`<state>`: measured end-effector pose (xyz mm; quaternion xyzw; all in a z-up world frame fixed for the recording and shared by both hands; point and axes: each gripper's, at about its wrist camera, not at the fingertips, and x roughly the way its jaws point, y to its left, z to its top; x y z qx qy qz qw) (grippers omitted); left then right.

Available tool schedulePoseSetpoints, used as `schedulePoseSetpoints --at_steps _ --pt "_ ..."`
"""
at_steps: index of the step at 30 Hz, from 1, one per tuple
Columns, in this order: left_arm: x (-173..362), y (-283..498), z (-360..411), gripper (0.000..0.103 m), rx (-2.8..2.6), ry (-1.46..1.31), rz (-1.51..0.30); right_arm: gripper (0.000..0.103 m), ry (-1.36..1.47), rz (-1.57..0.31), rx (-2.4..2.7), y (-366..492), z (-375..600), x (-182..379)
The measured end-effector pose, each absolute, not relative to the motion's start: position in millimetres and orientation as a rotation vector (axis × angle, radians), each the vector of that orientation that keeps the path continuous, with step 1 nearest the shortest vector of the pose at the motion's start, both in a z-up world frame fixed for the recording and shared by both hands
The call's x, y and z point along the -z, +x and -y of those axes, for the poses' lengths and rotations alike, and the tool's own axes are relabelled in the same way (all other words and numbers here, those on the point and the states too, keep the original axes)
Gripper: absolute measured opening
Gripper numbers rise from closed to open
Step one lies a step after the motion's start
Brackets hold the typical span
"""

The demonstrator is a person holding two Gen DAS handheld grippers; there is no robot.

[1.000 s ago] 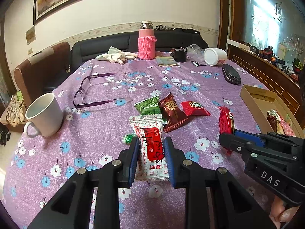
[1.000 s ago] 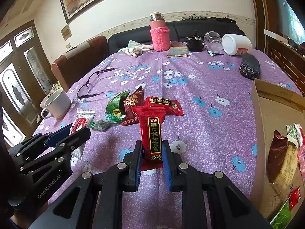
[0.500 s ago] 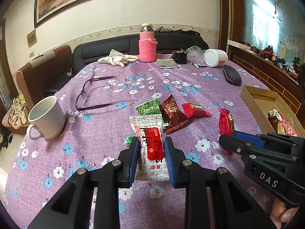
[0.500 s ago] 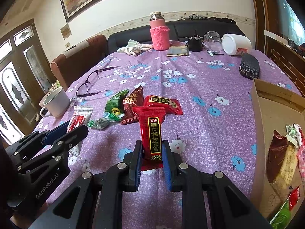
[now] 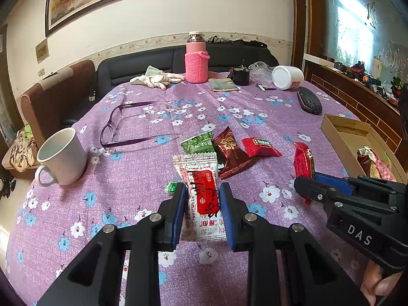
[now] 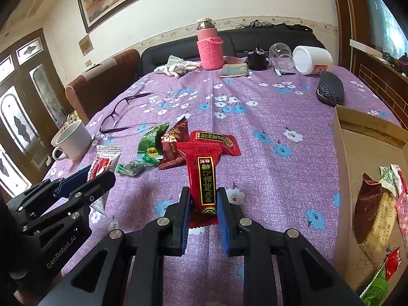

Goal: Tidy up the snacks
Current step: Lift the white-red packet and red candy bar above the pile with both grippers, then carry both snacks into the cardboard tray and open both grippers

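A purple tablecloth (image 5: 127, 191) with white and blue flowers carries a white mug (image 5: 62, 156), purple-framed glasses (image 5: 122, 127), a pink knitted flask sleeve (image 5: 196, 67) and red, maroon and green snack packets (image 5: 224, 150).

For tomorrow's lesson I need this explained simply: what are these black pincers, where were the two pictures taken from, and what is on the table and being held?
No robot: a person holds a two-finger tool in each hand, each with its own forward-looking camera. In the left camera's picture, the left tool grips a white and red snack packet. In the right camera's picture, the right tool grips a red snack bar. On the purple tablecloth lie more snacks, glasses and a white mug. A cardboard box holds sorted snacks.
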<state>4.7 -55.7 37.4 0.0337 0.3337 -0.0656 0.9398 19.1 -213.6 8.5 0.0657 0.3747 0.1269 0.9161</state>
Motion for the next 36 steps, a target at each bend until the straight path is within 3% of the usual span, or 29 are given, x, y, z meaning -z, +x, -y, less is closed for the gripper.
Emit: schedulePoseSetpoints --at_steps 26,36 --pt "-40 -4 57 0.026 0.172 0.051 -0.672 0.021 -0.14 -0.561 0.118 -29 221 -39" --pt "-49 -18 72 0.026 0.231 0.067 -0.672 0.021 0.051 -0.52 0.082 -61 272 -54"
